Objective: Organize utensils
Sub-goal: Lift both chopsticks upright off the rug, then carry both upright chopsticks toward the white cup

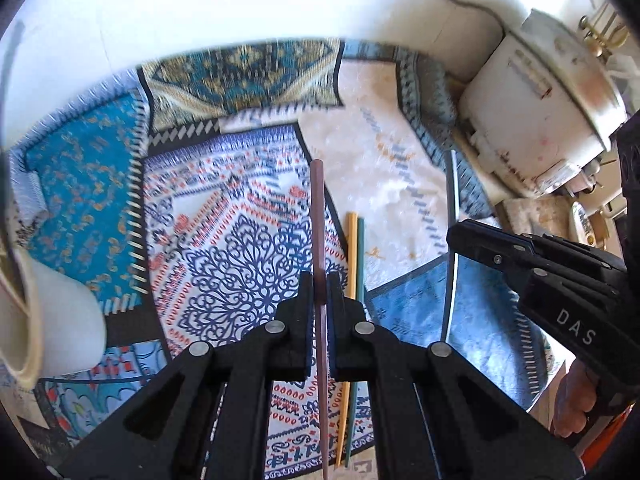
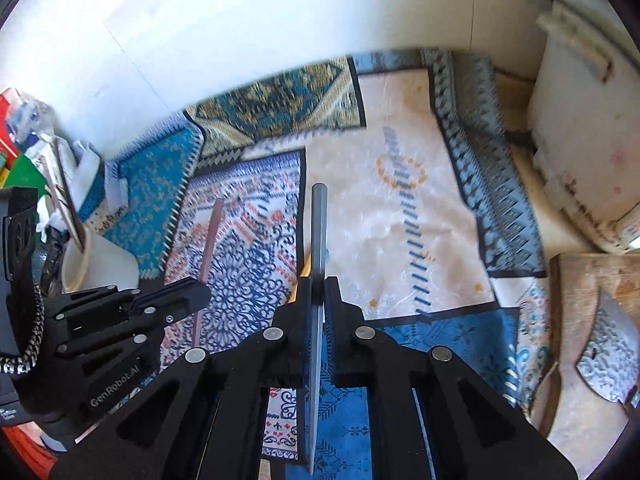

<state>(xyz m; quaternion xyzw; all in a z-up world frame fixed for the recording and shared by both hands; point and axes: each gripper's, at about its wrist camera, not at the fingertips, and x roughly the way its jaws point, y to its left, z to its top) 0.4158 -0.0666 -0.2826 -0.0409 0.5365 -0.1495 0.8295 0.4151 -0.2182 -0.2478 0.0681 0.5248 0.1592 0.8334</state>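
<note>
My left gripper (image 1: 319,288) is shut on a brown chopstick (image 1: 318,216) and holds it above the patterned tablecloth. My right gripper (image 2: 319,292) is shut on a grey chopstick (image 2: 319,232), which also shows in the left wrist view (image 1: 453,200). A yellow chopstick (image 1: 351,248) and a green chopstick (image 1: 360,252) lie side by side on the cloth, just right of my left gripper. A cream holder cup (image 2: 94,264) with several sticks in it stands at the left; it also shows in the left wrist view (image 1: 56,320). The brown chopstick shows in the right wrist view (image 2: 210,240).
A white rice cooker (image 1: 536,112) stands at the back right. A wooden cutting board (image 2: 584,344) with a cleaver (image 2: 612,352) lies at the right edge. Cluttered bags and packets (image 2: 24,140) sit at the far left. A white wall runs behind the table.
</note>
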